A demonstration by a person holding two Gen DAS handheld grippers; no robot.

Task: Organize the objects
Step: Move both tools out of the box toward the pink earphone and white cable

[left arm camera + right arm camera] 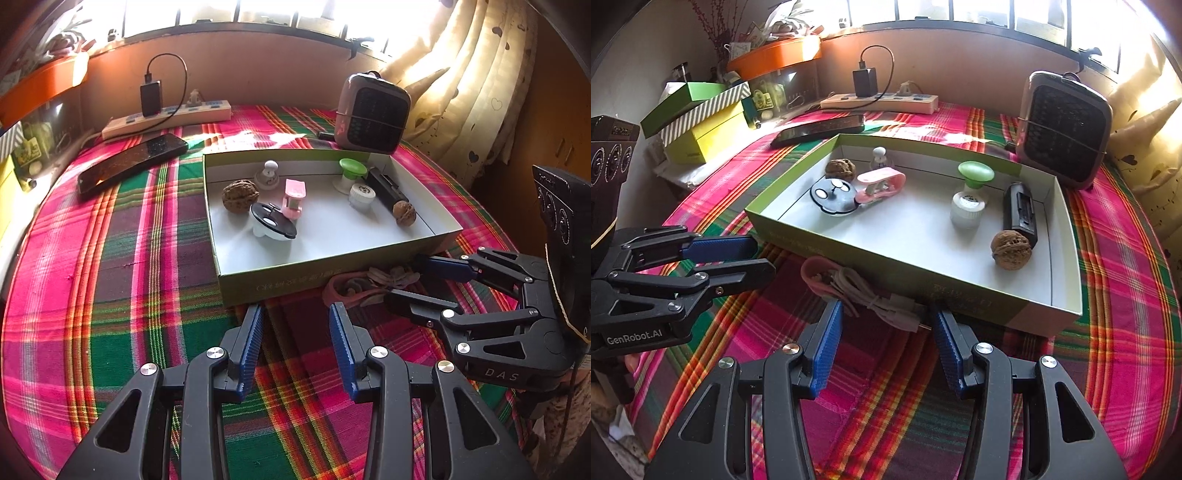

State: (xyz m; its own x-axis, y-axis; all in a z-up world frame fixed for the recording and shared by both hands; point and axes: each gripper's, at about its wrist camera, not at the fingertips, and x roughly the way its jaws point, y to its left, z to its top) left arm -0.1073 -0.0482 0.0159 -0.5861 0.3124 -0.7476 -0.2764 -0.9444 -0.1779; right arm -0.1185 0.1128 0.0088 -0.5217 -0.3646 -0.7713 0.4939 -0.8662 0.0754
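The left hand-held gripper [296,314] hovered low over the plaid cloth [110,258], its blue fingers apart and holding nothing. The right hand-held gripper [886,314] also stood apart, its fingers on either side of a bundled white cable [875,299] with a pink strap [812,273], lying on the cloth just against the near wall of the shallow green box [798,236]. Inside the box sat two walnuts [1011,250], a black case [1019,210], a green-topped white bottle [971,184], a pink clip [882,181] and a black-lidded dish [833,197].
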